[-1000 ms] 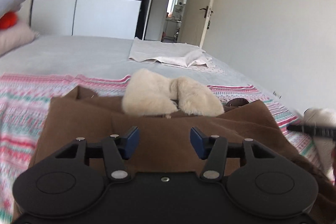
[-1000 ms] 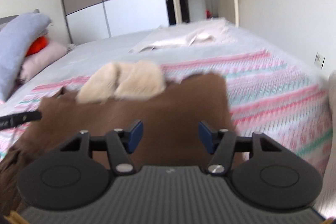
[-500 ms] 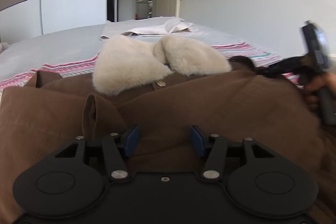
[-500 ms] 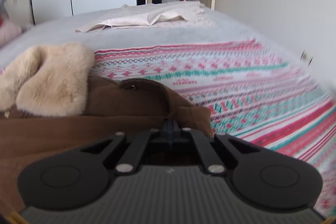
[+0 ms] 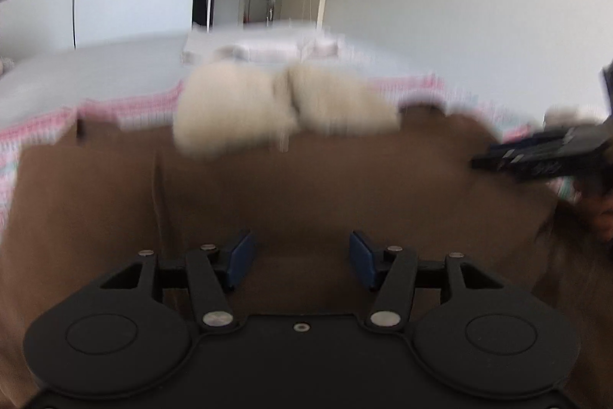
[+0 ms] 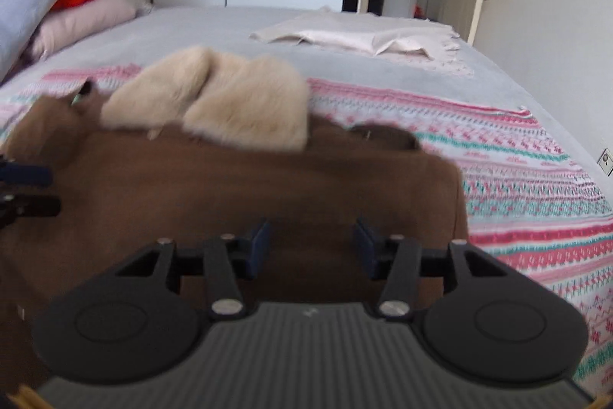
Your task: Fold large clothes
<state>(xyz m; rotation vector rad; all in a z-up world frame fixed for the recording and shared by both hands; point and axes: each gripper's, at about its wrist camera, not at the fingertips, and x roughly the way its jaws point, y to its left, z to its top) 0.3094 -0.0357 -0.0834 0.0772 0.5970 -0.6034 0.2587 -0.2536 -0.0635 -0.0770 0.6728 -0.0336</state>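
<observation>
Brown heavy-fabric coat (image 6: 245, 186) with a cream fleece collar (image 6: 214, 98) lies flat on the striped pink-and-teal knitted blanket (image 6: 536, 186), which covers the near part of the grey-sheeted bed (image 6: 214, 25). Collar end points away from both cameras, toward the wardrobe; the coat's long axis runs from the tongs toward the collar, as far as the views show.

Left gripper (image 5: 300, 261): blue pads spread, nothing between them, brown cloth directly below and ahead. Right gripper (image 6: 310, 250): pads likewise spread and empty, over the coat's right portion, with the coat's right edge just beside its right finger. Contact with the fabric cannot be judged in either view; the left view is motion-blurred.

Key relation: the coat body lies between the two tongs and the collar, so either side edge is reachable. The right gripper is nearer the right edge, the left gripper nearer the vertical crease on the left half.

Judgement: the next grasp likely goes to a side edge or the near hem, for a fold across the body.

Surroundings: pale cream folded cloth (image 6: 360, 35) at the far end of the bed, well apart; stacked pillows (image 6: 57, 2) far left. Nothing lies on the coat itself.
</observation>
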